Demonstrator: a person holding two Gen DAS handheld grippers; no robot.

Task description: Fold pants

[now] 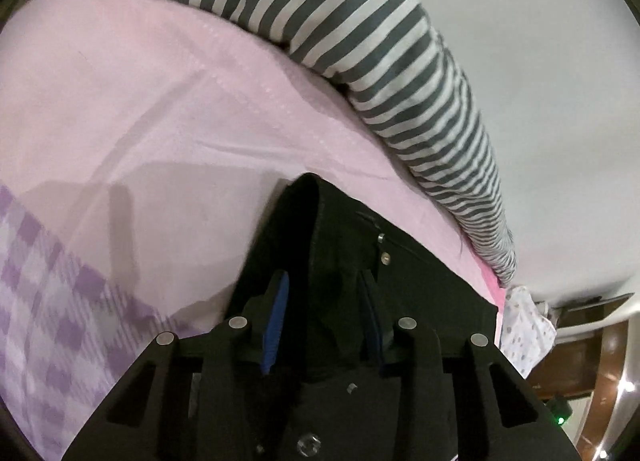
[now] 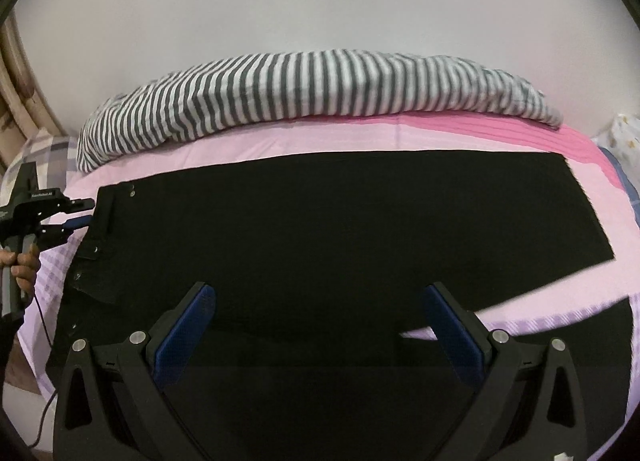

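Black pants [image 2: 320, 229] lie spread flat across the pink bed sheet [image 2: 440, 133], waistband at the left, leg ends at the right. My right gripper [image 2: 320, 297] is open and empty, hovering above the near edge of the pants. My left gripper [image 1: 324, 281] is shut on a raised fold of the waistband [image 1: 316, 229]; a metal button [image 1: 385, 257] shows beside it. In the right wrist view the left gripper [image 2: 86, 213] sits at the waistband's left edge.
A grey-and-white striped duvet [image 2: 312, 89] lies bunched along the far side of the bed against a white wall. A purple checked cloth [image 1: 48, 301] covers the near left. A spotted white cloth [image 1: 524, 325] and wooden furniture [image 1: 576, 361] sit off the bed's end.
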